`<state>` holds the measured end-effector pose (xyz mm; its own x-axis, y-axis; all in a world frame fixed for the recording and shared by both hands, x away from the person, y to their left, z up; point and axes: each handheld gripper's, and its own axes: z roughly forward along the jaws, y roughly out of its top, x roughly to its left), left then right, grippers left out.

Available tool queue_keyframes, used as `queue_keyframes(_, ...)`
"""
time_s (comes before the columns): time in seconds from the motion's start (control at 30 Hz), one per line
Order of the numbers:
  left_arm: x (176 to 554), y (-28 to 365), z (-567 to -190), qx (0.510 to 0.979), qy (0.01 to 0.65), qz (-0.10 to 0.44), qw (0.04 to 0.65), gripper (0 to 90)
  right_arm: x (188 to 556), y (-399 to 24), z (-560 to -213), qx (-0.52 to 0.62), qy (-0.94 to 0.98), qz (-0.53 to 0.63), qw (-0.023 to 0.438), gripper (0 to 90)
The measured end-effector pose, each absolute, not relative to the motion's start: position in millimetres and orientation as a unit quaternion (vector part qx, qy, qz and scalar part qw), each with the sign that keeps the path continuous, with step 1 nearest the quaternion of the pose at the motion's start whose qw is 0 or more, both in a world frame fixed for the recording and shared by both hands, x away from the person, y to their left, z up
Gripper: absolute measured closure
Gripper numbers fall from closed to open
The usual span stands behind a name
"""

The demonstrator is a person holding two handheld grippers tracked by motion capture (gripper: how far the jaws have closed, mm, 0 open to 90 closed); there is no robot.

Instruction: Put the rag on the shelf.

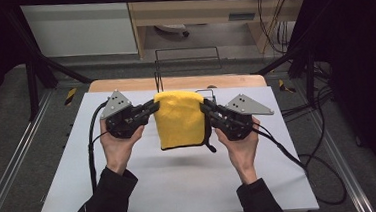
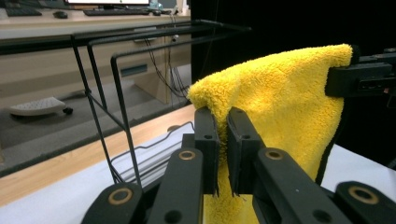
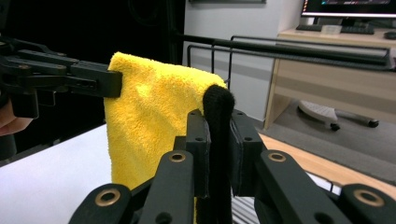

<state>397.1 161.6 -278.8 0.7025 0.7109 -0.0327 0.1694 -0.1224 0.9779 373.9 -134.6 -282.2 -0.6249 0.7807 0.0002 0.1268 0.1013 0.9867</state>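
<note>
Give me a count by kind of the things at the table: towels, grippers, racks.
Yellow towel: 1
Handheld grippers: 2, left gripper and right gripper, each shut on a top corner of the towel
Black wire rack: 1
Total: 4

Between the jaws hangs a yellow cloth (image 1: 179, 119), soft and fuzzy like a towel, with a black sewn edge (image 3: 217, 140). The jaws themselves look like hard, dull black plastic with small brass-coloured rings. Below them the desk (image 1: 181, 181) has a smooth, matt white top and a pale wood edge (image 1: 124, 85) past the jaws. The rack (image 2: 116, 107) beyond is thin black metal wire.
</note>
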Motion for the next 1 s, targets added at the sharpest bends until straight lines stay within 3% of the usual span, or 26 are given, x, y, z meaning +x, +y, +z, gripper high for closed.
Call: queue_keyframes(1.0, 407.9, 157.7, -229.0, 0.668, 0.292, 0.259, 0.634, 83.7, 382.9, -134.8, -233.2, 0.313, 0.64, 0.616, 0.336, 80.8)
